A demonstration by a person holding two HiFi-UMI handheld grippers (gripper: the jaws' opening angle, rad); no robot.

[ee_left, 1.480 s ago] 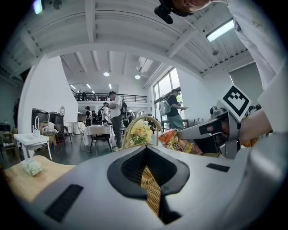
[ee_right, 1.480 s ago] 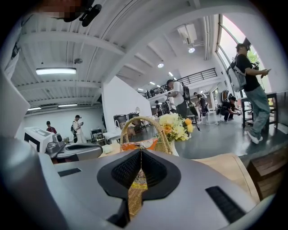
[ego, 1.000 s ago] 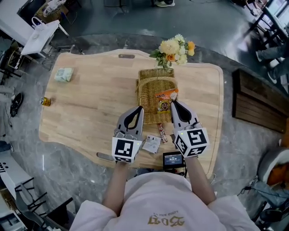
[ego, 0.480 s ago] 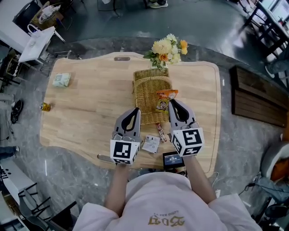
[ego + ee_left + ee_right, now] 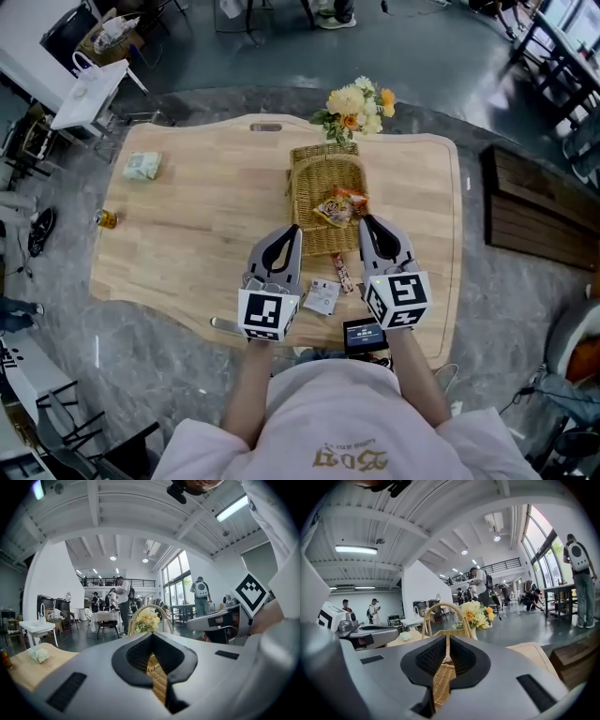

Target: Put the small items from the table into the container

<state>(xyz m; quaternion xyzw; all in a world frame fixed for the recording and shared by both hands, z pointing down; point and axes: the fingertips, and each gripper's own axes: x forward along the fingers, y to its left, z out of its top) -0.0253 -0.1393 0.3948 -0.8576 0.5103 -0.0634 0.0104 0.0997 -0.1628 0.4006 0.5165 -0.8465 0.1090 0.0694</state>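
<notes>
The brown woven basket (image 5: 305, 214) holds one orange snack bag (image 5: 337, 206), one white pack (image 5: 322, 296) and one bar (image 5: 343, 274) lie near it, and the left gripper (image 5: 292, 231) and right gripper (image 5: 367, 223) are both closed tight, holding nothing.

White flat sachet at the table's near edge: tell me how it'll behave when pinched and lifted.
The white flat sachet looks thin, so probably light and floppy. It lies flush on the smooth wooden table, so it may slide rather than lift, and it likely won't roll.
</notes>
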